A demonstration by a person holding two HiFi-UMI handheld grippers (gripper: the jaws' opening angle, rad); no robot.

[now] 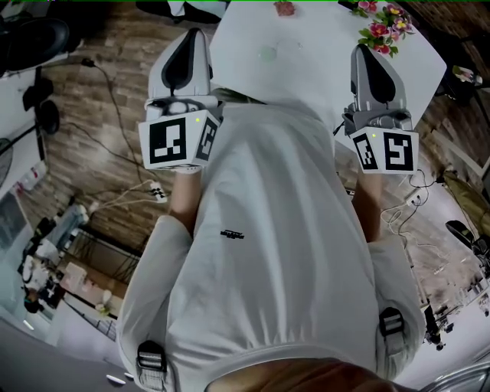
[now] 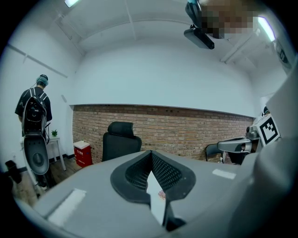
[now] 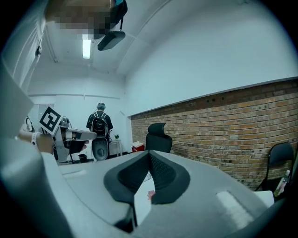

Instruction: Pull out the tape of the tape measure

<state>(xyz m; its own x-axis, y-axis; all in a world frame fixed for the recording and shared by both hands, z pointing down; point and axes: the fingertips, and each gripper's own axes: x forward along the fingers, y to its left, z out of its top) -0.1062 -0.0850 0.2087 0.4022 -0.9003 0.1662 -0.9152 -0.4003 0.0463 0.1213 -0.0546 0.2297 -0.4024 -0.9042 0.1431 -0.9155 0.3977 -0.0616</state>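
Note:
In the head view both grippers are held up at chest height, in front of a white shirt, pointing toward a white table (image 1: 321, 73). My left gripper (image 1: 190, 37) is shut and holds nothing; in its own view the dark pads of the left gripper (image 2: 151, 154) meet at the tip. My right gripper (image 1: 366, 50) is also shut and holds nothing, and the right gripper (image 3: 149, 152) shows its pads together. A small pinkish object (image 1: 285, 8) lies at the table's far edge. I cannot make out a tape measure for certain.
A bunch of pink flowers (image 1: 384, 26) stands at the table's far right. Cables and a power strip (image 1: 156, 191) lie on the wood floor at left. A black office chair (image 2: 120, 139), a red box (image 2: 83, 153) and a person with a backpack (image 2: 34, 108) stand by the brick wall.

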